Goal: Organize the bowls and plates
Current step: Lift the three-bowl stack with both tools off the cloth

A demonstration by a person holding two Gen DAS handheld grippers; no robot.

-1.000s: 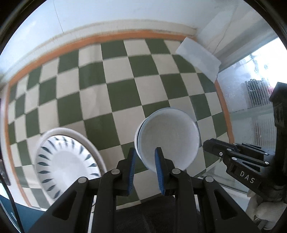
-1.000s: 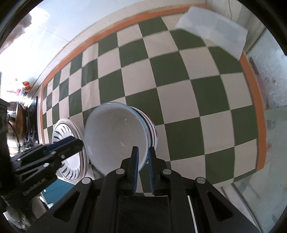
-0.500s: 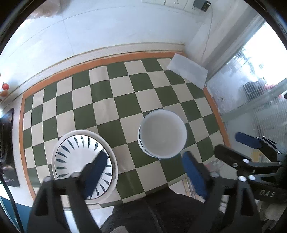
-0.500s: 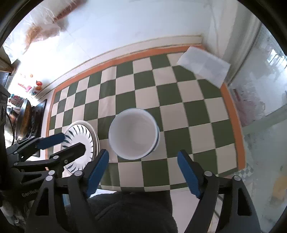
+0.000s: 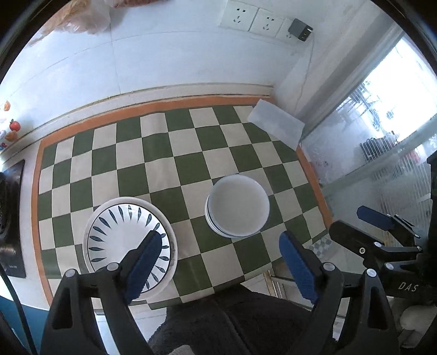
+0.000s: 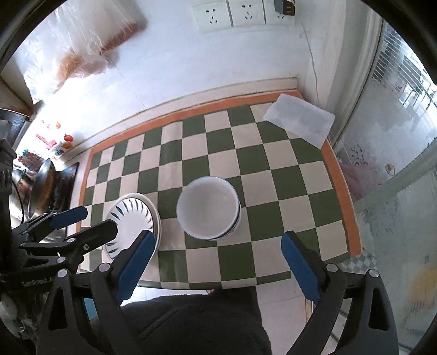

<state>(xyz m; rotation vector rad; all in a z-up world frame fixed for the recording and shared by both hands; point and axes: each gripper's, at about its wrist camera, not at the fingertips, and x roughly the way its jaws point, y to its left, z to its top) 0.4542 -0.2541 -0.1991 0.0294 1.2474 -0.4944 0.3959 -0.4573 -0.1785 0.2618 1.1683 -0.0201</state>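
Note:
A stack of white bowls [image 5: 237,209] stands on the green-and-white checkered cloth [image 5: 164,163], right of centre; it also shows in the right wrist view [image 6: 209,208]. A stack of white plates with blue leaf marks [image 5: 128,243] sits to its left, near the front edge, also in the right wrist view [image 6: 132,221]. My left gripper [image 5: 221,267] is open and empty, held high above the table's front edge. My right gripper [image 6: 218,262] is open and empty, also high and back. Each gripper shows in the other's view.
A folded white cloth [image 6: 300,120] lies at the far right corner of the table. A white tiled wall with sockets [image 6: 229,13] stands behind. A glass door [image 6: 396,163] is on the right. A stove with a pan [image 6: 43,185] is on the left.
Both grippers let go of the top bowl, opened wide and pulled up and back from the table. The bowl now rests on the stack.

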